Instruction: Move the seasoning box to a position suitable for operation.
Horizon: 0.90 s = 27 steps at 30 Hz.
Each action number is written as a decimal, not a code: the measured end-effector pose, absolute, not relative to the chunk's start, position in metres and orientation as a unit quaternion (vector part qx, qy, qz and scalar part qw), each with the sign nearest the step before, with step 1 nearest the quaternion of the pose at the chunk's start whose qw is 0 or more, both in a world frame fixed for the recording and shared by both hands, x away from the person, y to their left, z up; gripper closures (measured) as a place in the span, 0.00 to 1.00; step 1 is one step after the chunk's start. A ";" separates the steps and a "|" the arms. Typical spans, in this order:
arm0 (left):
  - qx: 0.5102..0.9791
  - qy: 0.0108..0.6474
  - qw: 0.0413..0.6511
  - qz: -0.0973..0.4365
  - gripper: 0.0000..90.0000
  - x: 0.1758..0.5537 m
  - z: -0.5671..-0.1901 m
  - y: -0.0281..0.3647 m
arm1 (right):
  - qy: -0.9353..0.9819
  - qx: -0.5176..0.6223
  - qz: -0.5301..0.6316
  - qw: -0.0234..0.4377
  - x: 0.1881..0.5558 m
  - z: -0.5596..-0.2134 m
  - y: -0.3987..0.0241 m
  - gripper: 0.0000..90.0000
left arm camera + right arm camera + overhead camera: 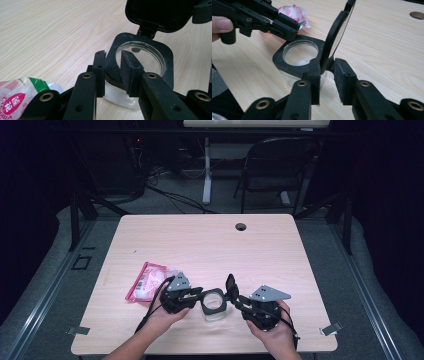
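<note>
A small clear jar (pixel 213 306) sits on the wooden table (pixel 210 245), close to the person's edge, right between the two grippers. It has see-through sides and a black top frame with rounded corners and a big round hole in the middle. Something white lies at the bottom of the jar. A black lid (pixel 231 285) is joined to the frame by a hinge, and it stands straight up, so the jar is open.

The left gripper (pixel 112 72) holds the jar by its black frame. Its two black fingers (pixel 99 72) are narrow, one outside the frame and one inside the hole, and they press on the edge. The left hand (pixel 162 317) holds this gripper near the table's front.

The right gripper (pixel 327 75) is at the hinge side of the jar. The bottom of the standing lid sits between its fingers (pixel 344 80). The left finger touches the lid, but the other one stands a little apart from it, so I cannot tell if it really grips.

A pink and white packet (pixel 146 281) lies on the table just beside the left gripper.
</note>
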State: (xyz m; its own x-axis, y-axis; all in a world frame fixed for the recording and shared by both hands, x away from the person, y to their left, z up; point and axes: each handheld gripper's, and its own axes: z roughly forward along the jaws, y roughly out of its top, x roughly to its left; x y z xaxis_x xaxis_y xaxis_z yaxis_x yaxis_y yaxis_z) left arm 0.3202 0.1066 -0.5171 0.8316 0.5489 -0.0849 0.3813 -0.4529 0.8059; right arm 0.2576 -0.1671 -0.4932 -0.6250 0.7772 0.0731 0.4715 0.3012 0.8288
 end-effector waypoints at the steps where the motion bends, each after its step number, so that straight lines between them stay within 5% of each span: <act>1: 0.847 0.275 0.445 0.094 0.82 0.320 -0.517 0.107 | 0.787 0.399 0.438 0.170 0.258 -0.495 -0.166 0.81; 27: 0.845 0.287 0.446 0.072 0.73 0.321 -0.520 0.107 | 0.786 0.407 0.440 0.153 0.267 -0.506 -0.160 0.88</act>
State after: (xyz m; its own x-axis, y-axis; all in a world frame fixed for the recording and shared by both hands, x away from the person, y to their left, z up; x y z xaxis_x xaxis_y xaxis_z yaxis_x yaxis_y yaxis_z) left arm 0.3212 0.1068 -0.5204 0.8250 0.5489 -0.1346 0.4211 -0.4383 0.7941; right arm 0.2666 -0.1602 -0.5061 -0.6225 0.7738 0.1176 0.5046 0.2820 0.8160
